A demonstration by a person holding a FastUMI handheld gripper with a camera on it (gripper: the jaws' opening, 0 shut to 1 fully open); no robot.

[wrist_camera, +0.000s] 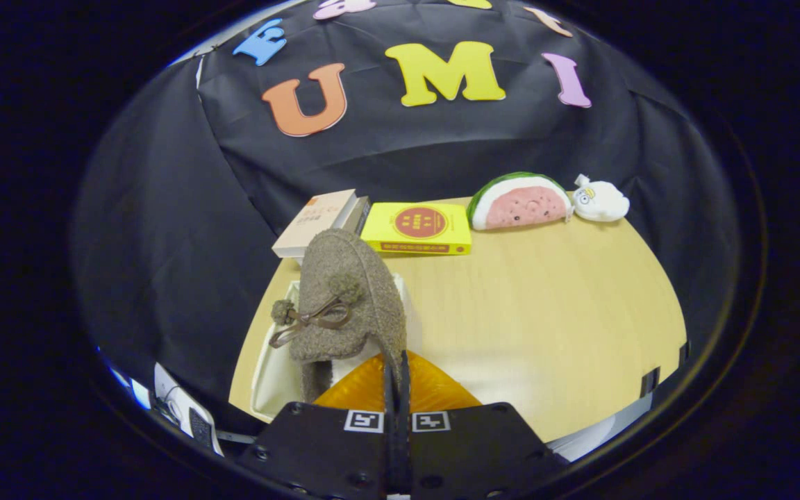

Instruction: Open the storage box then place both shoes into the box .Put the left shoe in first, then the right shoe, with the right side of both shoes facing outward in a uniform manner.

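Nearest the camera, the tool (396,371) has its two fingers pressed close together, pinching the thin edge of a brown fuzzy shoe (348,298) at its collar. The shoe hangs upright from that grip, toe pointing up and away, with a small pompom and a brown bow on the side facing the camera. Just behind and below the shoe sits the white storage box (271,375), on the near left part of the pale wooden bench (546,312), and the shoe's lower part overlaps the box opening; whether it touches the box floor cannot be told. An orange, see-through ribbed flap (435,389), apparently the box lid, lies just ahead of the fingers to the right of the shoe. At the far side of the bench lie a stack of books (320,221), a yellow book (419,228) just right of it, then a watermelon-slice plush (519,203) and a small white plush toy (601,200).
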